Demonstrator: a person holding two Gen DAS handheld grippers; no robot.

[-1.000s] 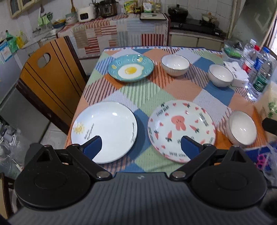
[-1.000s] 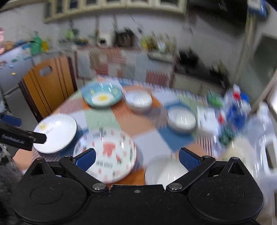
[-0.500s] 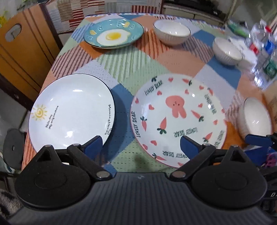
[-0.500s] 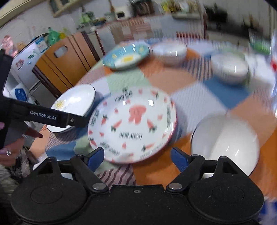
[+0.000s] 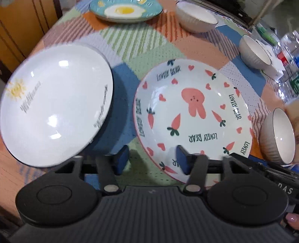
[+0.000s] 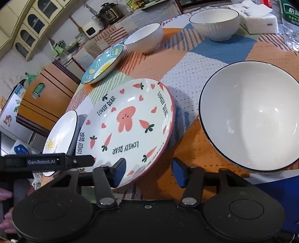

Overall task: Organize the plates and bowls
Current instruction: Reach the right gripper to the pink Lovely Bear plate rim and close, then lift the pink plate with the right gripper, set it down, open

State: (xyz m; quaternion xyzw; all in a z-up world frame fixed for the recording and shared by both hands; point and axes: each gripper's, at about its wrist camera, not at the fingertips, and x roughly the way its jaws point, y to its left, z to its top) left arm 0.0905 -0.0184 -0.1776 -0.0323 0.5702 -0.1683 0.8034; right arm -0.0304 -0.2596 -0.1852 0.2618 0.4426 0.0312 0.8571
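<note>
The rabbit-and-carrot plate (image 5: 192, 115) lies on the patchwork cloth, with a white sun plate (image 5: 56, 104) to its left. My left gripper (image 5: 151, 159) straddles the rabbit plate's near-left rim, one finger outside and one over the inside. Its jaws are closing, and the pads stand apart from the rim. My right gripper (image 6: 149, 172) straddles the same plate's (image 6: 127, 127) near-right rim. It is closing too and does not press on the rim. A white bowl (image 6: 250, 115) sits just right of it. A blue egg plate (image 5: 127, 9) and two more bowls (image 5: 196, 18) (image 5: 256, 52) stand farther back.
A wooden chair (image 6: 46, 91) stands at the table's left side. Water bottles (image 5: 289, 61) and a tissue pack (image 6: 259, 20) crowd the far right. A person's fingers (image 6: 3, 196) hold the left gripper's body (image 6: 46, 161) low at the left.
Both grippers have dropped toward the rabbit plate and tilted downward. Both pairs of jaws have narrowed from wide open, now bracketing the plate's near rim.
</note>
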